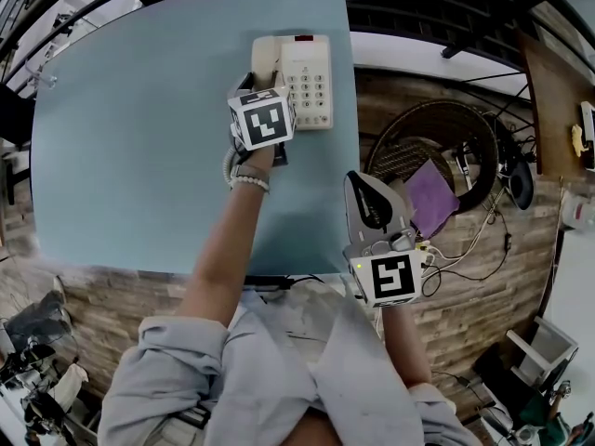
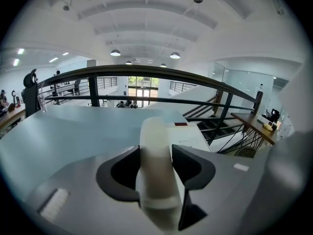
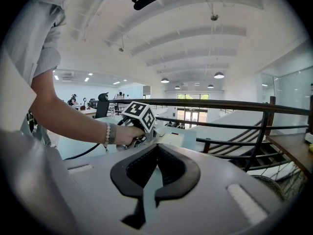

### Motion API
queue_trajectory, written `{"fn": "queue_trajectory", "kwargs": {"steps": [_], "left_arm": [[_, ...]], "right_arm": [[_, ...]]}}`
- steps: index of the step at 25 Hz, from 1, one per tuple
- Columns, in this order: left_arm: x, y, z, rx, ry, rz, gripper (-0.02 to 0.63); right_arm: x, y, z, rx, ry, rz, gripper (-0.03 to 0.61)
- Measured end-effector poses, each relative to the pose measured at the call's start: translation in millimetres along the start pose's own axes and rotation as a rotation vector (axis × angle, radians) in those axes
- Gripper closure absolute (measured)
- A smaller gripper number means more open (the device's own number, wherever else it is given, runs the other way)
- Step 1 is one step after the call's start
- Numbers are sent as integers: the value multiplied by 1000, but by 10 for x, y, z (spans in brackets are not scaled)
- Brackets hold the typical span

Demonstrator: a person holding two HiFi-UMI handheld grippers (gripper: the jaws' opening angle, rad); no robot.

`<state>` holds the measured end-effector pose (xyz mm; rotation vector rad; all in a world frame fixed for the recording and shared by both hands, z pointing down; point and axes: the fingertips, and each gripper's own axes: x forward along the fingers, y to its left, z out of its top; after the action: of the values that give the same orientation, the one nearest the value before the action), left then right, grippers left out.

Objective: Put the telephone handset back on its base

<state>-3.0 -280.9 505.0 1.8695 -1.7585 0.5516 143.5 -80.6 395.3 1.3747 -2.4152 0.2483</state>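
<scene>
Left gripper [image 2: 155, 170] clamps handset [image 1: 265, 59] — wicker basket [image 1: 437, 110] beside table [image 1: 139, 137]

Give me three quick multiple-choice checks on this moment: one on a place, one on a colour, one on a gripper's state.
1. Where does the cream push-button telephone base stand?
A. on the far part of the pale blue table
B. on the wooden floor
C. on a chair seat

2. What colour is the cloth on the round wicker basket?
A. red
B. purple
C. yellow

3. How is the left gripper?
A. open and empty
B. shut on the cream telephone handset
C. shut on a cable

Answers:
1 A: the head view shows the base near the table's far edge.
2 B: the cloth is plainly purple.
3 B: the left gripper view shows the handset clamped between the jaws.
</scene>
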Motion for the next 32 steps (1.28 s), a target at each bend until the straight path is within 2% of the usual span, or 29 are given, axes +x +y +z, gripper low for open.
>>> {"fn": "queue_trajectory", "kwargs": {"steps": [3,6,8,10,15,20,23,29,32], "left_arm": [[-11,-3,-3,11,12,37,419],[8,-42,-1,59,30,79,419],[26,-88,-6,96,36,71,419],[37,-127,-13,115,39,36,419],[35,-143,1,74,21,-79,417],[-108,-103,129,36,-27,-184,417],[-262,-110,210,25,-69,-275,419],[-633,-129,307,83,-163,-426,424],[-891,-84,431,110,-243,-448,445]], "right_arm": [[4,12,-2,-3,1,3,572],[-6,20,-1,-1,4,4,572],[-15,19,-5,0,6,4,572],[-14,13,-5,-1,0,2,572],[6,26,-10,0,1,5,572],[24,67,14,-6,-5,5,572],[19,105,62,-8,-14,-2,572],[28,164,167,-17,-39,-21,572],[22,223,225,-27,-51,-23,572]]}}
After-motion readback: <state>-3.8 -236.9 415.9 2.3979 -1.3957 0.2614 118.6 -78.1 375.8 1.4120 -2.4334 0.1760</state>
